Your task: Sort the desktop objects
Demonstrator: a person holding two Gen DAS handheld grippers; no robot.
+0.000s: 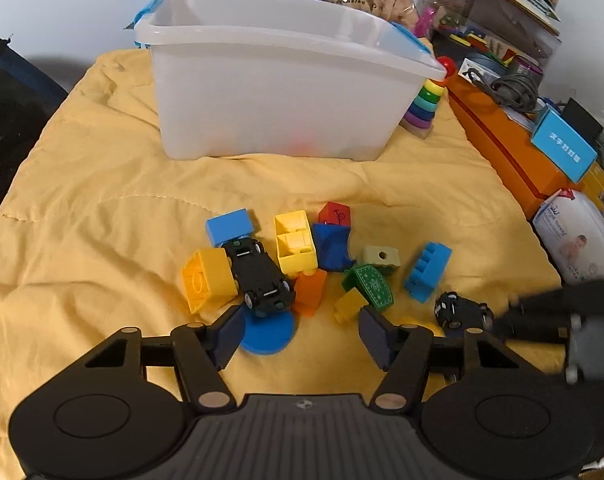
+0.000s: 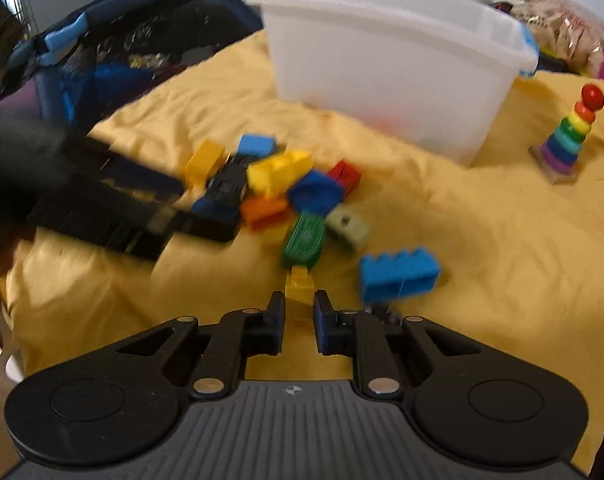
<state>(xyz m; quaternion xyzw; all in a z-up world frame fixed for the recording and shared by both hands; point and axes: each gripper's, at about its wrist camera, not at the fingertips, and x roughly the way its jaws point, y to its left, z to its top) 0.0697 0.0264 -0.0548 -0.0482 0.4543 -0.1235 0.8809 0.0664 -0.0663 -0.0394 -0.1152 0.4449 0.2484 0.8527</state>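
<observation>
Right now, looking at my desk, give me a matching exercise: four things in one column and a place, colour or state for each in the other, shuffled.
Column one:
1. storage bin
2. ring stacker
3. large black toy car
4. left gripper

Column two:
A. stands beside the bin's right corner
B. jaws open
C. white with blue handles
D. lies between two yellow bricks

Pairs: 1-C, 2-A, 3-D, 4-B
</observation>
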